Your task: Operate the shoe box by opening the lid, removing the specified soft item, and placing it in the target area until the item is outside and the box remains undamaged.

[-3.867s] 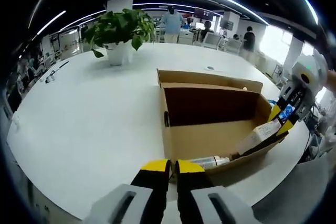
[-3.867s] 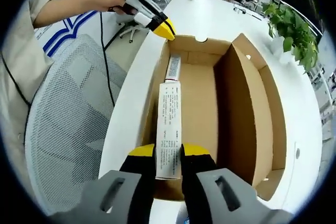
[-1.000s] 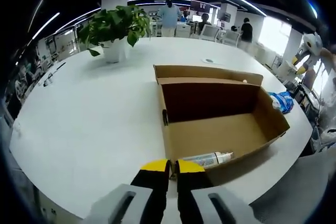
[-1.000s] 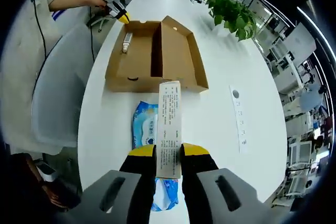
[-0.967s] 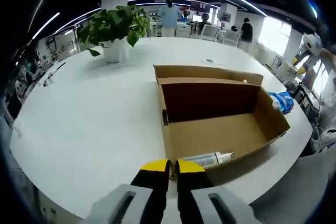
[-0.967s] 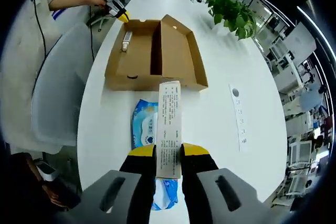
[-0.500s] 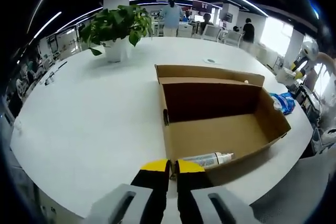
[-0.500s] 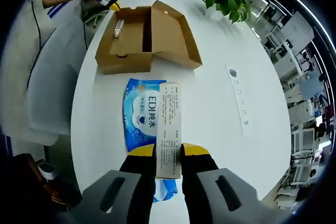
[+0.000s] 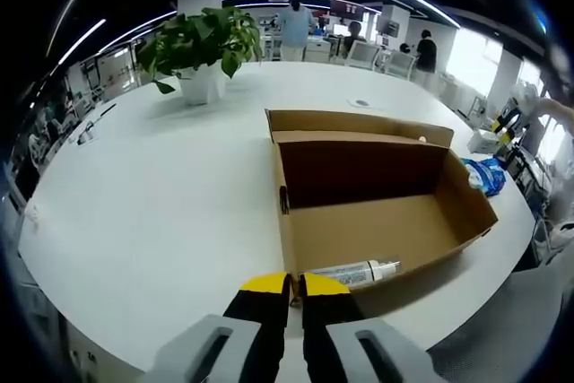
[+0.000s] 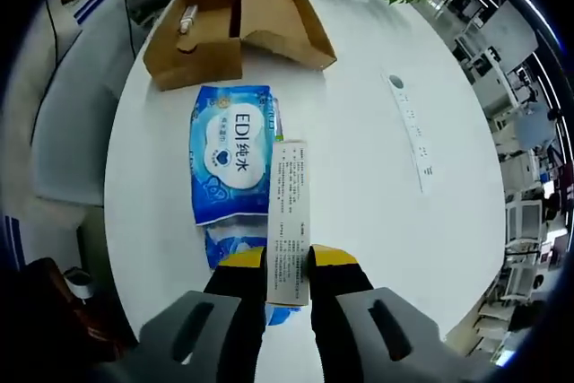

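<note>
Shoe box [image 9: 377, 213] lid open, tube [image 9: 354, 272] left inside. R gripper [image 10: 287, 262] clamps white carton [image 10: 288, 221] over wipes pack [image 10: 231, 163] near tabletop edge, unplaced. L gripper [image 9: 289, 282] closed, empty.

grey claw [image 10: 287, 280], yellow tips, black pads

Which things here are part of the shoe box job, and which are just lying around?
Part of the job:
shoe box, lid open
white carton, gripped by the right gripper
tube inside the box
left gripper, at the box's edge

Lying about:
blue wipes packs
potted plant
power strip
</note>
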Demonstrator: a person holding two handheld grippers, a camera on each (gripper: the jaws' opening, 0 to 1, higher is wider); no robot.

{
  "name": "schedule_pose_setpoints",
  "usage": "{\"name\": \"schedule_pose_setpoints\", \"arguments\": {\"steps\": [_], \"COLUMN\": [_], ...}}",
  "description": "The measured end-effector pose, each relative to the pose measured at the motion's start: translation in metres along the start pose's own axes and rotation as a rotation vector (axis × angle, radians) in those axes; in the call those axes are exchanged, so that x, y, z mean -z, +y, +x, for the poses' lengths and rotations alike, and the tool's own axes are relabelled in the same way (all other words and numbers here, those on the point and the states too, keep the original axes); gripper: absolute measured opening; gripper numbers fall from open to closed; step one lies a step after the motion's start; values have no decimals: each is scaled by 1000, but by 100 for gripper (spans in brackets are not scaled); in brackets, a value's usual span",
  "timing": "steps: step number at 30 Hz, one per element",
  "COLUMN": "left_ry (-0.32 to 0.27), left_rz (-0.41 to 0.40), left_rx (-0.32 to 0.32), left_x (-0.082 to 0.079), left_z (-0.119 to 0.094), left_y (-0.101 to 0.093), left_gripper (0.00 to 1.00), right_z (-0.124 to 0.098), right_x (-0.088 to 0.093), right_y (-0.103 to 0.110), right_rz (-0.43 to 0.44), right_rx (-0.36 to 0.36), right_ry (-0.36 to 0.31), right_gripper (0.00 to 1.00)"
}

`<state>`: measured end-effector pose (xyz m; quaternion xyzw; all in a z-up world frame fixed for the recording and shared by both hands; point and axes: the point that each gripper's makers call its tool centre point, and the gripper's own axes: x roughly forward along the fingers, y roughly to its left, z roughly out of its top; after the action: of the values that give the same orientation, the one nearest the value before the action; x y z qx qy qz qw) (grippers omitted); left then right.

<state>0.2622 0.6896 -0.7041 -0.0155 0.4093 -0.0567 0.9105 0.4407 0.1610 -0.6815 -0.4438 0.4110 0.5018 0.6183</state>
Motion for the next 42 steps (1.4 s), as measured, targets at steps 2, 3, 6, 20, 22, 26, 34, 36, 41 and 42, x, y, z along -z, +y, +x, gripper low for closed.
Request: {"name": "schedule_pose_setpoints", "arguments": {"steps": [2,3,6,20,22,26,34,36,41,42], "left_ry": [1,2,5,14,15,21,30,32,34,34], "left_rz": [-1,-1,-2,4,5,8,14,15,15,17], "left_rx": [0,1,1,-6,-6,-9,-11,-12,-11,-10], "left_x": [0,0,0,1,1,0,0,0,-1,-1], "left_z": [0,0,0,1,1,2,3,3,3,3], "left_y": [0,0,0,2,2,3,4,4,3,3], "left_gripper": [4,4,4,4,4,4,4,4,4,4], "right_z": [3,5,11,41,41,44,51,50,49,49], "right_x": [4,7,15,41,41,48,60,60,60,61], "right_y": [-2,-3,-6,-22,-20,-20,-23,-24,-26,-27], "right_rz": [1,0,-14,-50,-53,-80,-104,-111,-101,-99], "right_rx": [0,-1,1,-17,-20,-20,-28,-32,-28,-27], "right_ry": [9,17,44,107,109,133,175,173,171,171], "right_gripper": [15,15,15,15,15,15,16,16,16,16]}}
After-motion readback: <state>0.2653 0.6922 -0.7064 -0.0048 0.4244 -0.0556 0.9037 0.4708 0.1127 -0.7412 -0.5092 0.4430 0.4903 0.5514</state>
